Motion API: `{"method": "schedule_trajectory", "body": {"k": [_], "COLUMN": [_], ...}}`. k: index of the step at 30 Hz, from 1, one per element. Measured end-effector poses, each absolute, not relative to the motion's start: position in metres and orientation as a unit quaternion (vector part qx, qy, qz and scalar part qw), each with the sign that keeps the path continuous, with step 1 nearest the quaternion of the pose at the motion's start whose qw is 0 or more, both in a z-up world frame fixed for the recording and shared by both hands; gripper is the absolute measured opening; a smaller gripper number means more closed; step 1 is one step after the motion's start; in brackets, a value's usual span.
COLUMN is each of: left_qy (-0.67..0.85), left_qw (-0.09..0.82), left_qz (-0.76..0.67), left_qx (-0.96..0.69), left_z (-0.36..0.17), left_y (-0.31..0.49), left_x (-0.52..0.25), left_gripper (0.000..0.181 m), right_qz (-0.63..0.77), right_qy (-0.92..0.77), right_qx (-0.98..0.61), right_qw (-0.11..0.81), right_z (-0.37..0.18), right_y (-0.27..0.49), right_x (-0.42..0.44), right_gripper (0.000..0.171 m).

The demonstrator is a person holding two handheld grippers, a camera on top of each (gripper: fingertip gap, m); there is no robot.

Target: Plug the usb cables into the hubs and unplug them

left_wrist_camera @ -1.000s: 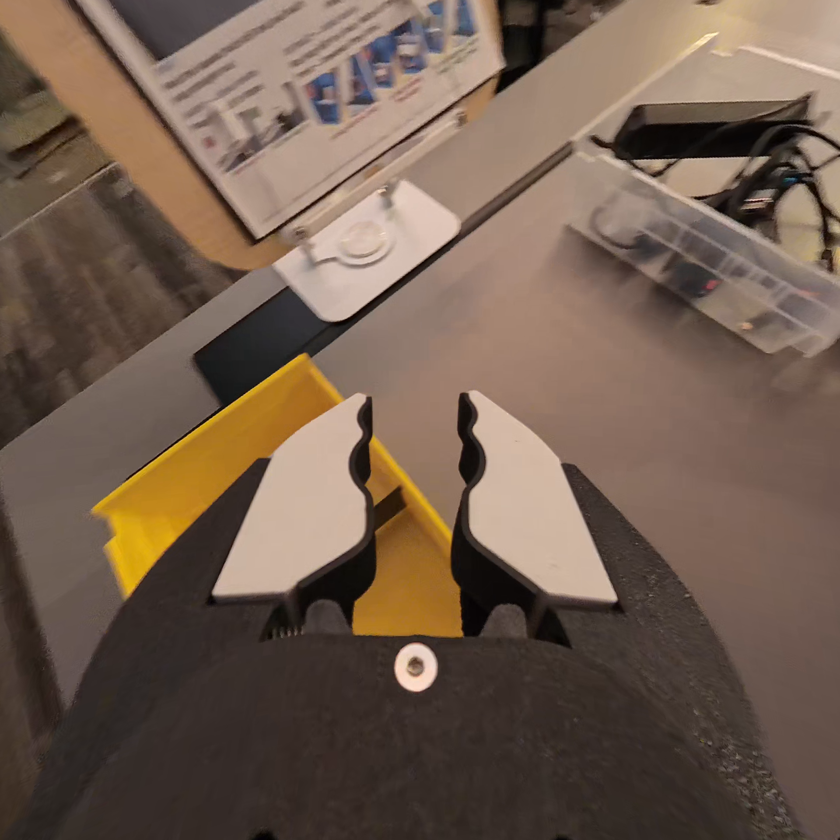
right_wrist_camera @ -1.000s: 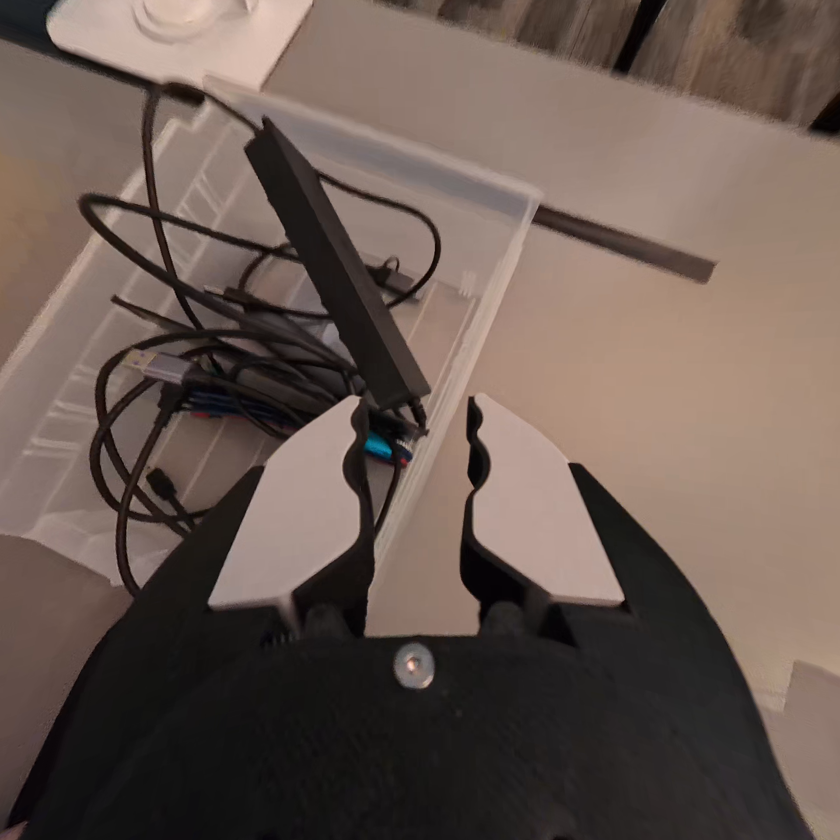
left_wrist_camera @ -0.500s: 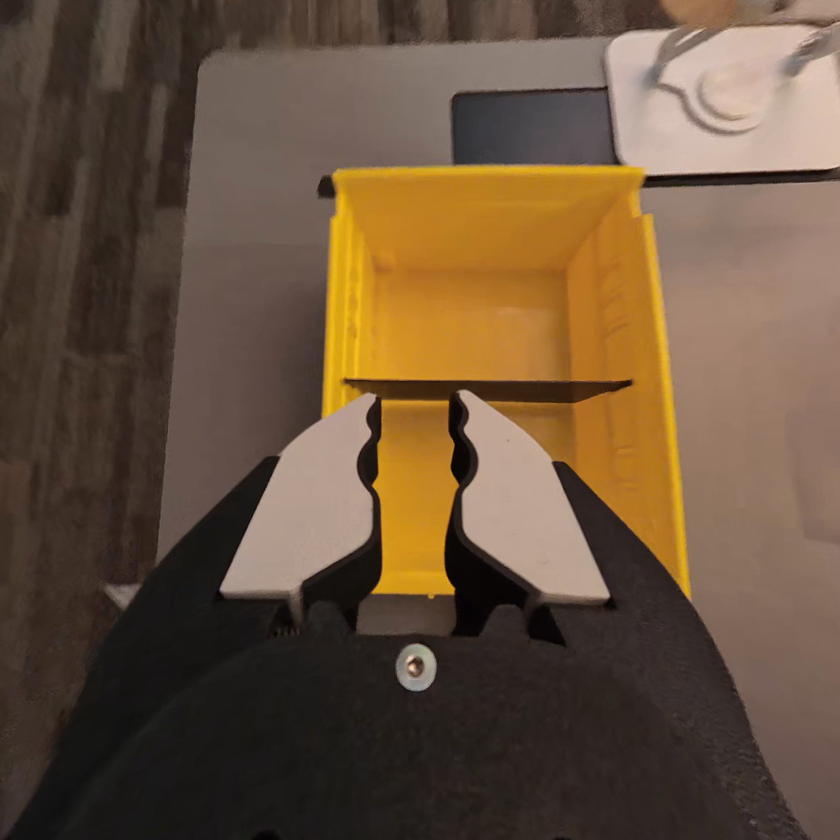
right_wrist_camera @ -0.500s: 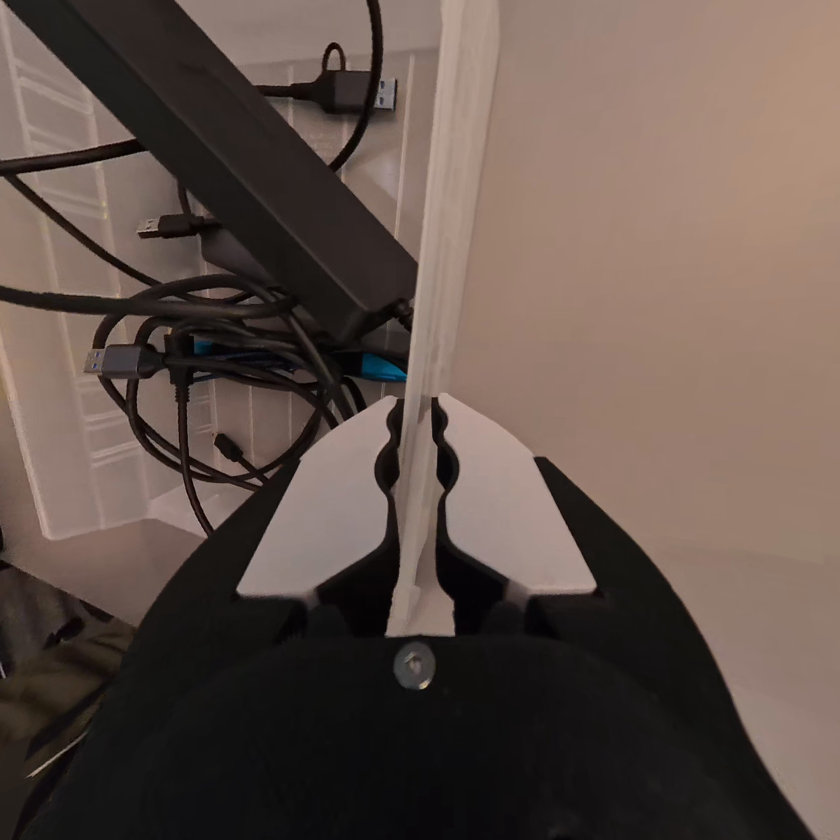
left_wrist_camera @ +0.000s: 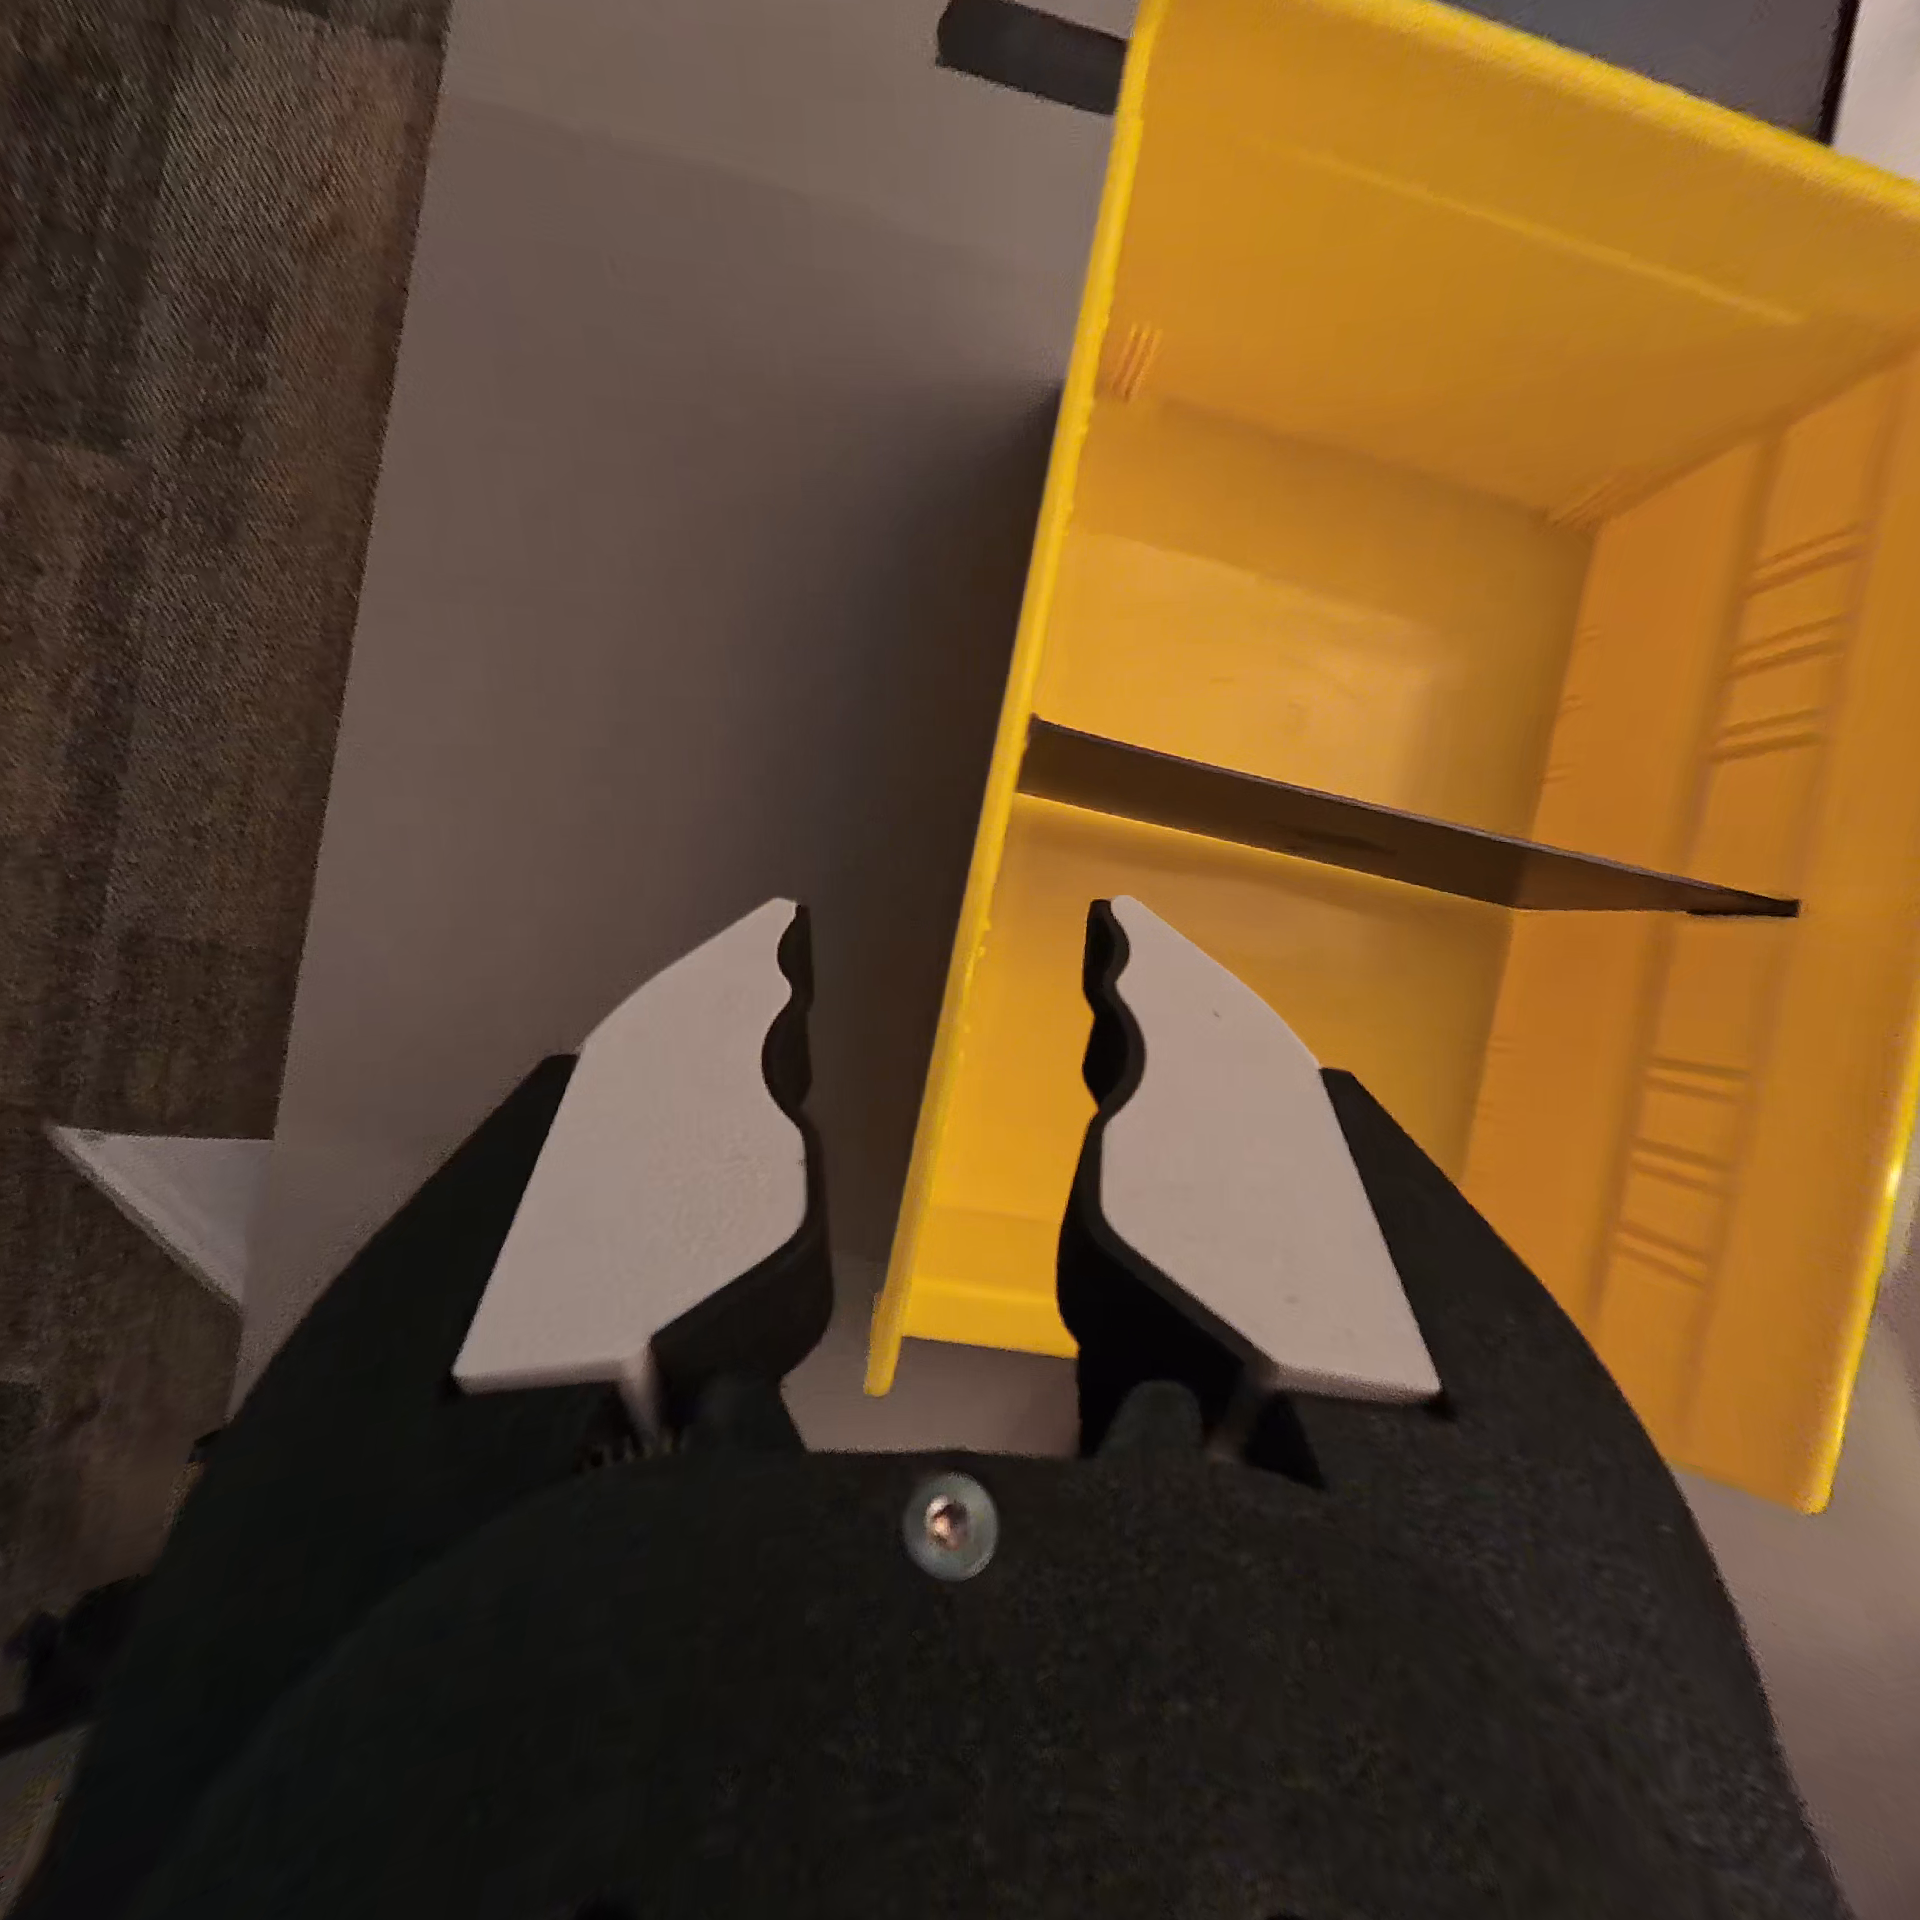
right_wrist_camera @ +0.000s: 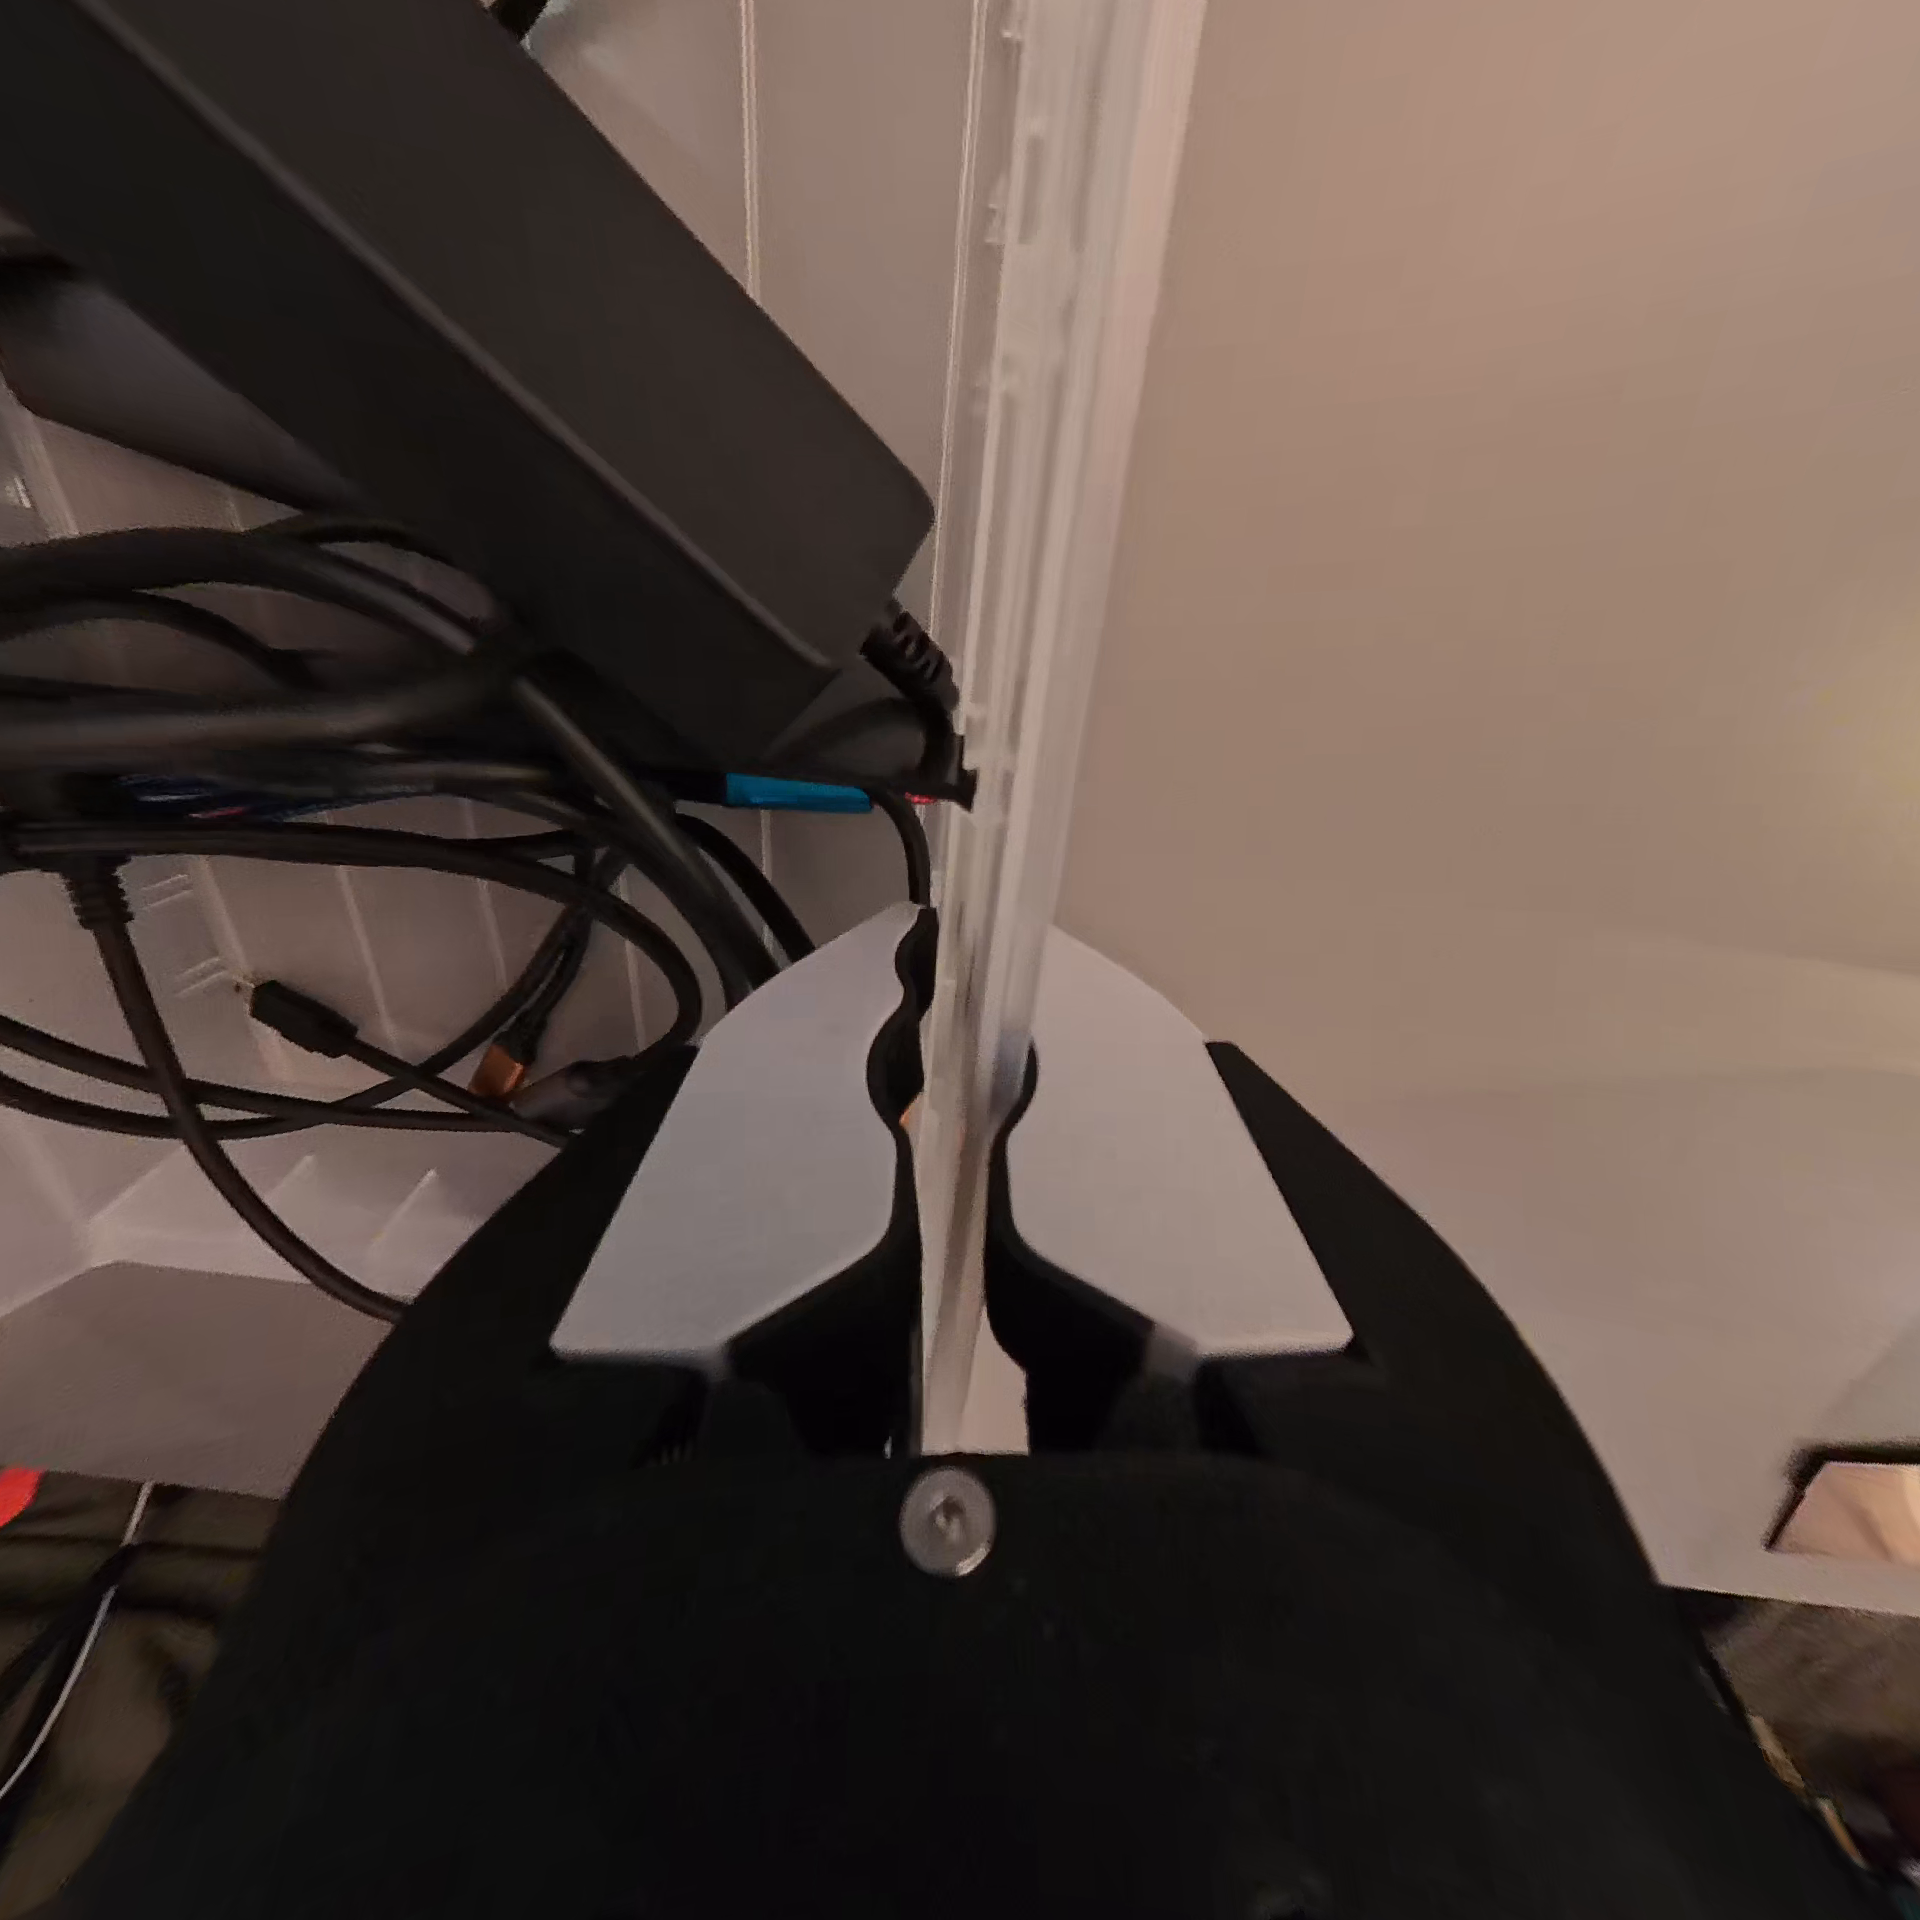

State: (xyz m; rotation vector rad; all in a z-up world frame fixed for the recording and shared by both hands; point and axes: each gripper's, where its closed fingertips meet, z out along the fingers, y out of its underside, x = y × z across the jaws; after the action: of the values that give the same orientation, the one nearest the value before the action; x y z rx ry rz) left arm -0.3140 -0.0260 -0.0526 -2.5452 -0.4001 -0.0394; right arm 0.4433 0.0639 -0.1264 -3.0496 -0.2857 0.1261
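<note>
Straddling the yellow bin's (left_wrist_camera: 1351,343) near wall, your left gripper (left_wrist_camera: 940,914) has swung over with jaws parted, while your right gripper (right_wrist_camera: 961,925) stays clamped on the clear tray's (right_wrist_camera: 1049,520) wall, where hub (right_wrist_camera: 468,343) and cables (right_wrist_camera: 343,748) lie unplugged.

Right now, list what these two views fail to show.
- Left wrist view: the yellow bin runs off the top and right edges; the left tongs cover its near corner.
- Right wrist view: the black hub is cut by the top and left edges, its ports unseen.
- The cables tangle, ends mostly hidden.
- The right tongs cover the clear bin wall lower down.
</note>
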Motion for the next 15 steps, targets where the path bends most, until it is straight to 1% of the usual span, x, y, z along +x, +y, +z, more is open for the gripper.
{"method": "schedule_trajectory", "body": {"k": [4,8,13,15], "left_qy": [-0.155,-0.147,-0.146,-0.142], "left_qw": [0.247,0.235,0.211,0.202], "left_qz": [-0.039,-0.058,-0.066,-0.073], "left_qx": [-0.956,-0.959,-0.964,-0.966], "left_z": [-0.07,-0.077,-0.088,-0.092], "left_y": [-0.03,-0.027,-0.026,-0.027], "left_x": [-0.317,-0.312,-0.308,-0.305], "left_gripper": [0.051,0.042,0.04,0.034], "right_qz": [0.049,0.047,0.049,0.05], "right_qy": [-0.089,-0.096,-0.113,-0.114], "right_qx": [-0.995,-0.994,-0.992,-0.992], "right_qw": [0.022,0.01,0.006,0.005], "right_z": [-0.126,-0.126,-0.126,-0.126], "right_y": [0.058,0.055,0.054,0.053], "right_x": [0.438,0.429,0.419,0.416], "right_gripper": [0.007,0.007,0.007,0.007]}}
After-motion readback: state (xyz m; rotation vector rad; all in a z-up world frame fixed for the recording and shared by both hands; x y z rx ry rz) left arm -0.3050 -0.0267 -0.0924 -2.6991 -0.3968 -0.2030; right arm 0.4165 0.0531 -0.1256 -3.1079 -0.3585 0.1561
